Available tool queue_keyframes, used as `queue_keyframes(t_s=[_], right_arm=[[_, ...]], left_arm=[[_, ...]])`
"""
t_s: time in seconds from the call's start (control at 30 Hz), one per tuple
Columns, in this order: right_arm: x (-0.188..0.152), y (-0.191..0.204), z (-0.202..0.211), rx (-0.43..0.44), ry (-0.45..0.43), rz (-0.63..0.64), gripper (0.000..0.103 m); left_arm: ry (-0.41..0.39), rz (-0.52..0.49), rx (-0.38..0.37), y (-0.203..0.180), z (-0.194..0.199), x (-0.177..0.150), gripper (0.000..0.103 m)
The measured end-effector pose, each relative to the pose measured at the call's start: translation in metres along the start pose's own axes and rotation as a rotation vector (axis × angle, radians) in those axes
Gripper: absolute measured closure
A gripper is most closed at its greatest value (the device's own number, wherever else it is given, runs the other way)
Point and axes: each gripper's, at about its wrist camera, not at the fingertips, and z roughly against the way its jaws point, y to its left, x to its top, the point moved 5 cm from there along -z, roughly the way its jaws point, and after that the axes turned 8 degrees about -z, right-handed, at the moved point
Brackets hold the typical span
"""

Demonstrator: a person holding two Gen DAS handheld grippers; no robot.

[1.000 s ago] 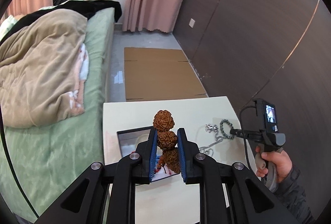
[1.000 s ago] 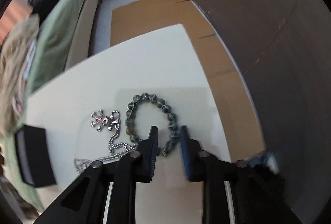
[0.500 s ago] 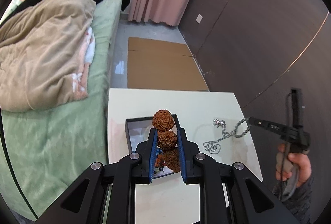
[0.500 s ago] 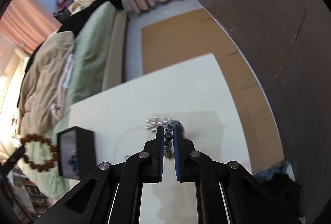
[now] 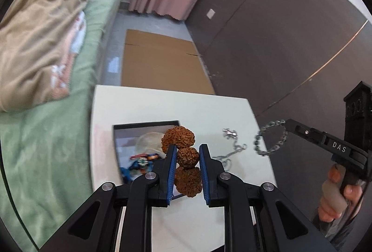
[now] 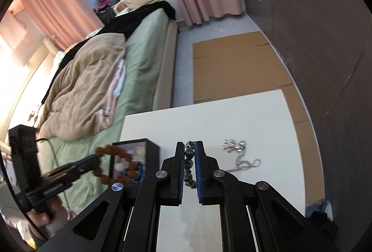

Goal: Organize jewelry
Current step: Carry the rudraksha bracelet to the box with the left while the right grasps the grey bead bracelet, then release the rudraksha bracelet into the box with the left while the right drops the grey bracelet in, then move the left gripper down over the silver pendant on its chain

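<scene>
Both hands have risen over the last second: the right gripper (image 6: 190, 152), which was down on the tabletop (image 5: 162, 107) closing around the grey-green bead bracelet (image 5: 270, 138), now carries it in the air, off the right edge as seen from the left side, while the left gripper (image 5: 186, 156) has drifted above the open black box (image 5: 144, 125). Its jaws are pinched narrow on one big brown seed of the seed bracelet (image 5: 184, 159), the rest of the loop standing above and hanging below. The right jaws are nearly closed on a few small beads, with the loop dangling free. A silver necklace (image 5: 232, 147) lies alone on the tabletop beside the box. Trouble looks likeliest at the drop: released off-centre, the seed loop may catch the box wall and spill out. The box already holds a pale pouch and coloured trinkets, so space seems tight. The dangling grey-green loop could swing, snag the necklace, or slip from so small a pinch if the hand jerks.
</scene>
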Motion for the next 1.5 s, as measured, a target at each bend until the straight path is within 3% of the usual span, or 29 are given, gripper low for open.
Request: queue_keyframes(t_s=[0.07, 0.13, 0.17, 0.8, 0.87, 0.93, 0.97, 1.07, 1.13, 1.5], right_arm=[[-0.001, 0.009, -0.001, 0.006, 0.003, 0.012, 0.093], [-0.004, 0.015, -0.004, 0.013, 0.01, 0.016, 0.093], [-0.005, 0.018, -0.006, 0.019, 0.016, 0.018, 0.093], [-0.022, 0.109, -0.056, 0.124, 0.108, 0.135, 0.093], [-0.022, 0.111, -0.061, 0.12, 0.125, 0.134, 0.083], [-0.024, 0.108, -0.061, 0.138, 0.136, 0.123, 0.049], [-0.024, 0.106, -0.059, 0.141, 0.125, 0.119, 0.045], [-0.024, 0.093, -0.052, 0.135, 0.104, 0.109, 0.044], [-0.023, 0.08, -0.048, 0.127, 0.104, 0.084, 0.044], [-0.021, -0.006, -0.021, 0.072, 0.05, -0.056, 0.044]], left_arm=[[0.007, 0.007, 0.024, 0.006, -0.006, 0.0, 0.081], [0.04, 0.022, 0.066, 0.016, -0.012, -0.001, 0.065], [0.049, 0.042, 0.076, 0.022, -0.012, -0.002, 0.063], [-0.04, 0.146, 0.141, 0.079, 0.049, -0.015, 0.06], [-0.042, 0.144, 0.145, 0.079, 0.051, -0.015, 0.06], [-0.043, 0.137, 0.147, 0.078, 0.051, -0.015, 0.06], [-0.042, 0.132, 0.147, 0.075, 0.051, -0.014, 0.06], [-0.037, 0.116, 0.143, 0.069, 0.048, -0.012, 0.055], [-0.039, 0.104, 0.142, 0.062, 0.044, -0.01, 0.045], [0.012, 0.002, 0.115, 0.012, 0.008, -0.001, 0.044]])
